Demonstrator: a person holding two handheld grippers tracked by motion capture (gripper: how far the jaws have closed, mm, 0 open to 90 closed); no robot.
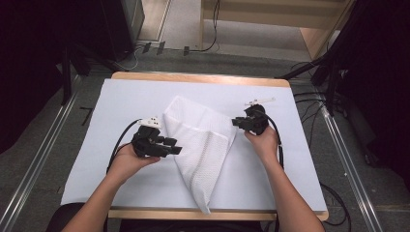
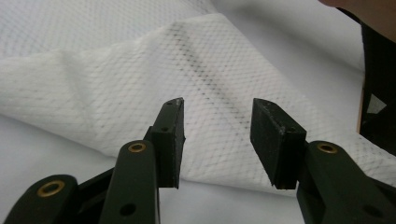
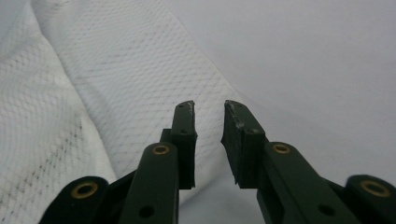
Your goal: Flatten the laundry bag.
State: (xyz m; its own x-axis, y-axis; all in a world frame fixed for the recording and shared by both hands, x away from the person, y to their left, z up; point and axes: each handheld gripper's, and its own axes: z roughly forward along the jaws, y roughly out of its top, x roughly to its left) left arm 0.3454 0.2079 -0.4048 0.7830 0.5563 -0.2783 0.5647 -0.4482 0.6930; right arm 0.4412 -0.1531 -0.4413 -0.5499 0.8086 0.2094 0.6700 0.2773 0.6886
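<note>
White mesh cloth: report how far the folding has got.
Done: the white mesh cloth already lies folded into a long triangle on the white table cover, its tip at the near edge. In hand: nothing is gripped. The left gripper is open over a folded edge, and the right gripper is open at the cloth's right edge. Left: probably grasping those edges for another fold.

The cloth (image 1: 200,140) in front of your jaws is a white woven fabric with a fine mesh-like texture, matt and soft, with faint grey marks along a fold. Your left gripper (image 2: 217,135) and right gripper (image 3: 208,140) are matt black plastic with small brass-coloured rivets; their pads (image 2: 268,135) look rough and slightly worn at the edges. Beneath them the table (image 1: 270,169) has a smooth, matt white covering, with a pale wood edge.
</note>
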